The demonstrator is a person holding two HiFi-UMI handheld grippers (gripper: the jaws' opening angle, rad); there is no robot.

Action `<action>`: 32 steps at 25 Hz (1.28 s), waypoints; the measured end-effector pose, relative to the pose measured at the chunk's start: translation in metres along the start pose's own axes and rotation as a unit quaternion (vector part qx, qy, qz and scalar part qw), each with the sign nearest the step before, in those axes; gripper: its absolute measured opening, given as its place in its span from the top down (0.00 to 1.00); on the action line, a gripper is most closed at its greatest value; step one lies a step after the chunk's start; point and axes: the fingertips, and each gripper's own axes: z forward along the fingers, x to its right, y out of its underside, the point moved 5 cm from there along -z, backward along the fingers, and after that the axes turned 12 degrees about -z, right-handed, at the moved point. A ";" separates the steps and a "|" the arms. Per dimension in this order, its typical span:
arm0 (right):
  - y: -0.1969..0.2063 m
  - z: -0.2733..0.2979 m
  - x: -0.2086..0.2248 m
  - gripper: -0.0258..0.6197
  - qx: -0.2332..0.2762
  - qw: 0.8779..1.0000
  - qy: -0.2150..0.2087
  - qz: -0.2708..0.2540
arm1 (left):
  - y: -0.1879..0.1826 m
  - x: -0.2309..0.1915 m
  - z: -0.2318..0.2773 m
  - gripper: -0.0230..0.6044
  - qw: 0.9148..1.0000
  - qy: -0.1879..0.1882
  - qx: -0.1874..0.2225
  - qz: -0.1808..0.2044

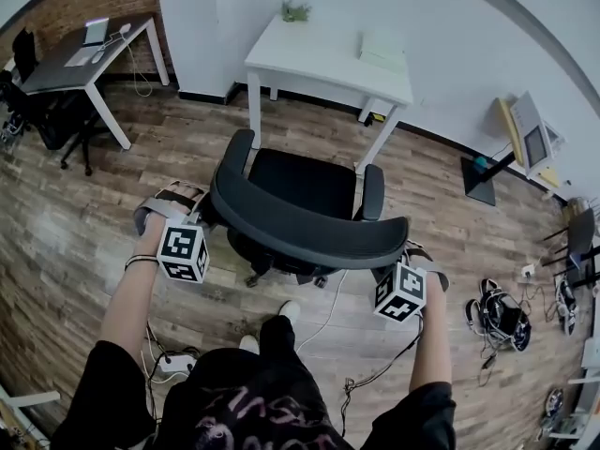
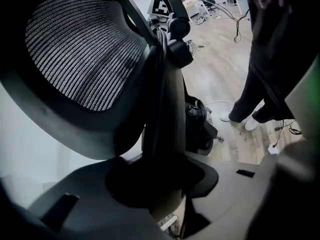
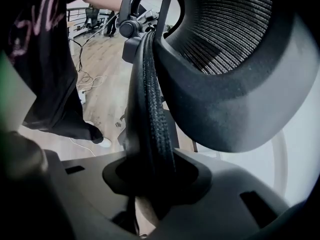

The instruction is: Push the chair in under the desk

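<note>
While the left claw (image 1: 202,210) and right claw (image 1: 409,251) each clamp a side edge of its backrest, the chair (image 1: 300,181) stands at the front legs of the tabletop (image 1: 309,54), seat apparently not yet under, final push outstanding.

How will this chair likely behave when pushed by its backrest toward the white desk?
Probably rolls easily: the chair seems to stand on casters on smooth wooden floor. The backrest, gripped high at both ends, may recline or swivel slightly.
</note>
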 end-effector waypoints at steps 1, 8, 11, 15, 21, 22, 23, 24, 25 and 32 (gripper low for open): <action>0.002 0.005 0.006 0.74 0.000 1.000 0.001 -0.001 | 0.000 -0.005 0.006 0.72 1.000 -0.001 0.001 0.000; 0.022 0.038 0.059 0.74 0.005 1.000 0.003 -0.007 | -0.007 -0.051 0.048 0.72 1.000 -0.011 -0.003 0.000; 0.032 0.053 0.080 0.74 0.007 1.000 0.004 -0.009 | -0.010 -0.068 0.068 0.72 1.000 -0.009 -0.006 -0.004; 0.043 0.072 0.108 0.74 0.009 1.000 -0.002 -0.014 | -0.014 -0.090 0.089 0.72 1.000 -0.009 -0.015 -0.009; 0.054 0.097 0.148 0.75 0.013 1.000 -0.001 -0.020 | -0.015 -0.124 0.121 0.72 1.000 -0.010 -0.025 -0.015; 0.056 0.101 0.154 0.75 0.015 1.000 0.000 -0.021 | -0.015 -0.129 0.126 0.72 0.999 -0.010 -0.026 -0.015; 0.057 0.104 0.160 0.75 0.016 1.000 0.001 -0.022 | -0.015 -0.135 0.130 0.72 0.999 -0.011 -0.027 -0.016; 0.059 0.108 0.166 0.75 0.016 1.000 0.001 -0.022 | -0.016 -0.140 0.135 0.72 0.999 -0.012 -0.027 -0.016; 0.061 0.112 0.172 0.75 0.016 1.000 0.002 -0.022 | -0.016 -0.145 0.140 0.72 0.999 -0.012 -0.027 -0.016; 0.068 0.139 0.212 0.75 0.016 1.000 0.005 -0.023 | -0.012 -0.181 0.174 0.73 1.000 -0.009 -0.025 -0.017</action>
